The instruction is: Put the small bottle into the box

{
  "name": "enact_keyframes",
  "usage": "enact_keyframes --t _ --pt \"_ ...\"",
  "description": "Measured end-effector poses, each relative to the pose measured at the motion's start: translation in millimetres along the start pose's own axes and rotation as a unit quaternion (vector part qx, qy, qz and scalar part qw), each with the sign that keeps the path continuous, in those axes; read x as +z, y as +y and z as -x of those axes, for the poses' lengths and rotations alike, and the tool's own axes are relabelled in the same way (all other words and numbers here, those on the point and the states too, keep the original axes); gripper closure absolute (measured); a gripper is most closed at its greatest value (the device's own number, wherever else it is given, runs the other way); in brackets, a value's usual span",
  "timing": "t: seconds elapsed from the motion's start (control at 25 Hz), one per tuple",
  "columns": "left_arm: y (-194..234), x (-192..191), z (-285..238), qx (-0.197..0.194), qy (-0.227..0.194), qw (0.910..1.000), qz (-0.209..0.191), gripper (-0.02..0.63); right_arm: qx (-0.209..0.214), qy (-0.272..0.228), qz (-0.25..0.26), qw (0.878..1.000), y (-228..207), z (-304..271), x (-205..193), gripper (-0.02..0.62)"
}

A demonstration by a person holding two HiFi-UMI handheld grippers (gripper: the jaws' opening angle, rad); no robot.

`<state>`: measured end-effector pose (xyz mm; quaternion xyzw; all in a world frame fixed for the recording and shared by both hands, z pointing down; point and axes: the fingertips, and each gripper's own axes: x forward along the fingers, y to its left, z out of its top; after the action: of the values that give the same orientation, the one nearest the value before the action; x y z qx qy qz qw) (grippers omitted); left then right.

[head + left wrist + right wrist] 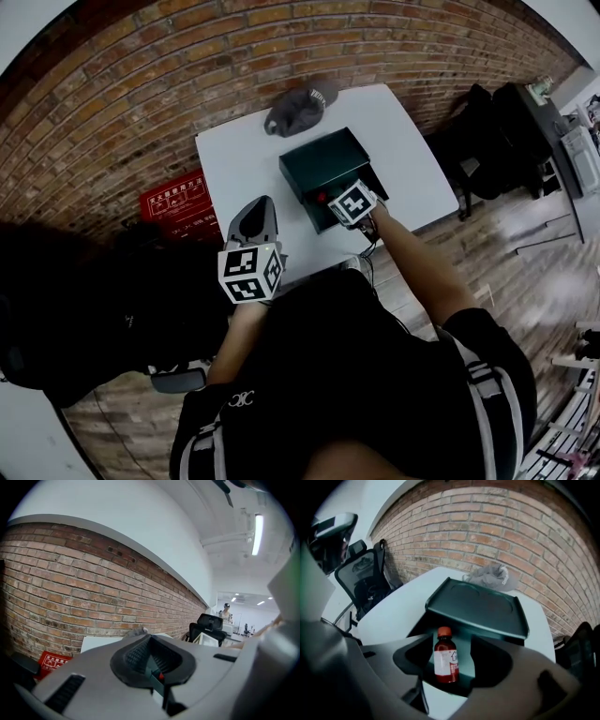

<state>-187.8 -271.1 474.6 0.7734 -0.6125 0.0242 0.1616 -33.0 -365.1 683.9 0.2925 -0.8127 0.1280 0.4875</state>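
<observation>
The small bottle (446,660), dark red with an orange-red cap and a white label, stands upright inside the dark green box (478,606), in front of its raised lid. My right gripper (451,641) hangs over it, open, with a gap between each jaw and the bottle. In the head view only the bottle's red cap (322,197) shows in the box (323,159), beside the right gripper (339,199) and its marker cube. My left gripper (262,204) is held off the table's near left edge, shut and empty (146,639).
The box sits mid-table on a white table (394,141) against a brick wall. A grey cap (300,108) lies behind the box. A red crate (173,202) stands on the floor at the left, a black chair (487,131) at the right.
</observation>
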Motion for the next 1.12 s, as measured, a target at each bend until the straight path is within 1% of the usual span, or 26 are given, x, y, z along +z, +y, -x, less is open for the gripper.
enact_keyframes --t 0.08,0.12,0.16,0.24,0.28,0.32,0.44,0.52,0.72,0.92,1.0,1.12 --pt "0.0 -0.4 -3.5 -0.001 0.0 1.0 0.001 0.6 -0.017 -0.067 -0.022 0.997 -5.5 15.9 18.1 0.353" --pt "-1.0 -0.8 -5.3 -0.002 0.001 1.0 -0.002 0.6 -0.031 -0.105 -0.031 0.994 -9.7 26.7 26.9 0.354" --pt "-2.6 -0.9 -6.9 -0.003 0.003 1.0 -0.007 0.6 -0.05 -0.141 -0.039 0.988 -14.9 40.0 35.0 0.374" --pt "-7.5 0.8 -9.5 -0.005 0.003 0.9997 -0.023 0.6 -0.092 -0.206 -0.055 0.973 -26.1 70.9 48.1 0.509" --pt "-10.0 2.4 -11.1 -0.007 0.003 0.9995 -0.029 0.6 -0.109 -0.232 -0.064 0.965 -31.1 85.4 52.8 0.534" --pt "-12.2 3.9 -12.9 -0.009 0.003 0.9994 -0.034 0.6 -0.12 -0.25 -0.072 0.958 -34.4 98.2 56.5 0.543" --pt "-18.2 4.7 -18.9 -0.016 0.007 0.9991 -0.038 0.6 -0.134 -0.287 -0.089 0.944 -33.0 136.0 65.1 0.56" --pt "-23.1 3.1 -22.8 -0.021 0.01 0.9991 -0.037 0.6 -0.14 -0.321 -0.096 0.932 -29.2 164.4 70.9 0.565" --pt "-37.0 1.0 -30.3 -0.033 0.017 0.9982 -0.047 0.6 -0.172 -0.392 -0.112 0.897 -37.7 224.9 68.4 0.566" --pt "-51.2 -3.8 -34.6 -0.042 0.021 0.997 -0.061 0.6 -0.186 -0.459 -0.154 0.855 -41.0 272.0 50.3 0.566" --pt "-56.7 -5.8 -36.7 -0.047 0.023 0.9964 -0.066 0.6 -0.196 -0.47 -0.161 0.845 -38.6 277.9 43.5 0.566" --pt "-65.2 -6.6 -38.6 -0.055 0.024 0.9956 -0.072 0.6 -0.208 -0.47 -0.173 0.84 -36.5 279.0 37.0 0.566"
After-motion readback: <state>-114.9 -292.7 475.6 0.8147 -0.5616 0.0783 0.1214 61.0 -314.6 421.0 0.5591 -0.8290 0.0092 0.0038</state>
